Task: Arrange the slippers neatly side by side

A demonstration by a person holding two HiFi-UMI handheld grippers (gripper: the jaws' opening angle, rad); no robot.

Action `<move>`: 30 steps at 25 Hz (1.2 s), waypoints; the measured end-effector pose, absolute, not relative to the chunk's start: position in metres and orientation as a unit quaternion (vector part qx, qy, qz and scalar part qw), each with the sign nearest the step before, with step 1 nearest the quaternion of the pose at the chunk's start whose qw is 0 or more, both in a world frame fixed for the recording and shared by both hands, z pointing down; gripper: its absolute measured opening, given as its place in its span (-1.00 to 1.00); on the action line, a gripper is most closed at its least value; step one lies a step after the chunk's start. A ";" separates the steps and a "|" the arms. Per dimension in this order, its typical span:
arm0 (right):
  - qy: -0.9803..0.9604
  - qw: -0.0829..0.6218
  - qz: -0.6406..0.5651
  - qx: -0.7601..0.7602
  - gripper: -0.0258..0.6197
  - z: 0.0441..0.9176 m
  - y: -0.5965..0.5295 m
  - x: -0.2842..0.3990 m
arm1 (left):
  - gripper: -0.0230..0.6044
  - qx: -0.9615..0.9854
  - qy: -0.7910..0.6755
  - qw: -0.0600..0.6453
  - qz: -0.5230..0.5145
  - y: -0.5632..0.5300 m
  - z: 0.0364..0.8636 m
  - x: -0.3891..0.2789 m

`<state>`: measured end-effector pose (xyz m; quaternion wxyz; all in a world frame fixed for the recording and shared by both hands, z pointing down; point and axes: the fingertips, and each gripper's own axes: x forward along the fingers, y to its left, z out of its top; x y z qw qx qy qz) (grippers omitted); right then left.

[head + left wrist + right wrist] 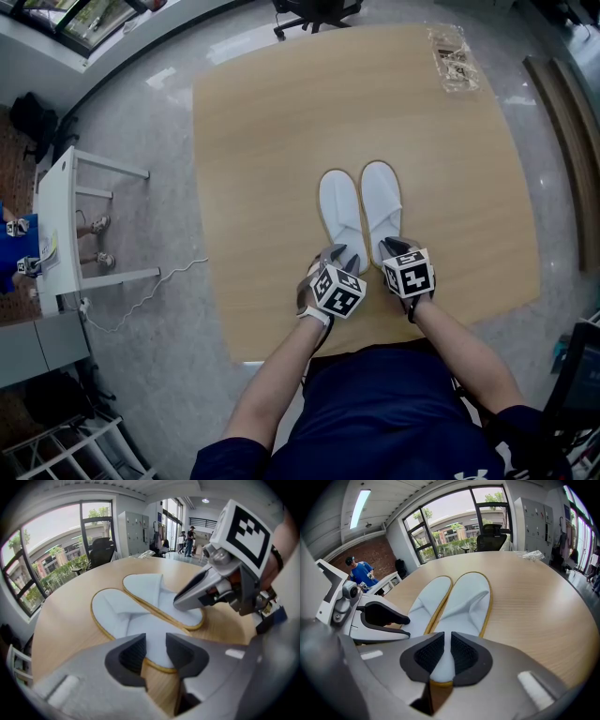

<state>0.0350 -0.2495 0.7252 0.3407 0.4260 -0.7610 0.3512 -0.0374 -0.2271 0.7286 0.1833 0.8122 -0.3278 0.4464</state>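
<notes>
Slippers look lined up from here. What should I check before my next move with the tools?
1. Pair side by side: left white fabric slipper with tan edging and right white fabric slipper with tan edging lie parallel, toes roughly level: ok.
2. Both lie flat on the light wooden table, inside its edges: ok.
3. Left tool released: jaws apart, the left slipper's heel in the gap: ok.
4. Right tool released: jaws nearly together on the right slipper's heel: not ok, open first.
5. Heels level: hidden under both tools in the head view: cannot tell.
</notes>
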 end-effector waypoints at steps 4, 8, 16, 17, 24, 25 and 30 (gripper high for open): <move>-0.767 0.328 0.345 0.429 -0.76 0.720 -0.254 0.037 | -0.48 0.814 -0.340 0.185 0.433 -0.229 0.723 -0.038; -0.781 0.308 0.331 0.430 -0.80 0.712 -0.258 0.040 | -0.48 0.821 -0.358 0.206 0.395 -0.234 0.703 -0.039; -0.811 0.249 0.313 0.427 -0.82 0.663 -0.260 0.033 | -0.60 0.834 -0.408 0.244 0.281 -0.238 0.639 -0.038; -0.818 0.237 0.309 0.424 -0.82 0.651 -0.260 0.030 | -0.62 0.837 -0.411 0.243 0.268 -0.237 0.628 -0.039; -0.866 0.157 0.258 0.399 -0.83 0.571 -0.253 0.016 | -0.81 0.854 -0.440 0.191 0.200 -0.240 0.555 -0.042; -0.871 0.149 0.245 0.398 -0.84 0.560 -0.253 0.015 | -0.85 0.856 -0.446 0.182 0.191 -0.242 0.545 -0.043; -0.895 0.111 0.175 0.394 -0.84 0.509 -0.251 0.003 | -0.92 0.862 -0.460 0.141 0.163 -0.245 0.507 -0.043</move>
